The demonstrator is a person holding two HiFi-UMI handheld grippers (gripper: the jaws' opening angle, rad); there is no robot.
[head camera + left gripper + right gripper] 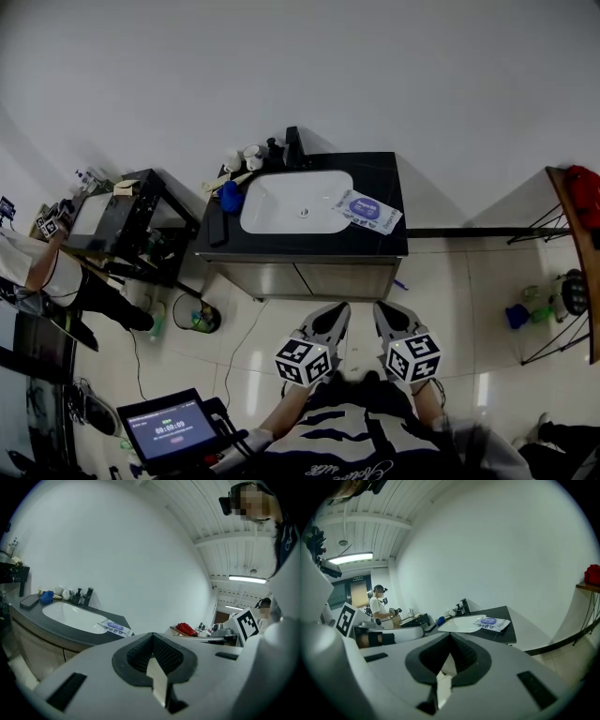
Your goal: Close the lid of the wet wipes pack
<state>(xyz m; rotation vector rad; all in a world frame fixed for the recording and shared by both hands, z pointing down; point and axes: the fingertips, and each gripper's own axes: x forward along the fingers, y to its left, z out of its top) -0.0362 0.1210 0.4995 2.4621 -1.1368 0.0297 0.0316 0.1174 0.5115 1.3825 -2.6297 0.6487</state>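
The wet wipes pack [366, 208] lies flat on the black countertop [375, 246], right of the white basin [295, 202]. It is white with a purple oval on top; I cannot tell how its lid stands. The same pack [114, 628] shows small in the left gripper view, and the pack [491, 622] is again far off in the right gripper view. My left gripper [331, 321] and right gripper [391, 317] hang side by side over the floor in front of the vanity, well short of the pack. Both are shut with nothing in them.
A blue cloth [231, 197], white cups and dark dispensers [281, 148] crowd the counter's back left. A green bucket [198, 319] stands on the floor left of the vanity. A person [42, 272] works at a black table at left. A tablet [170, 429] is near me; a rack [572, 234] stands right.
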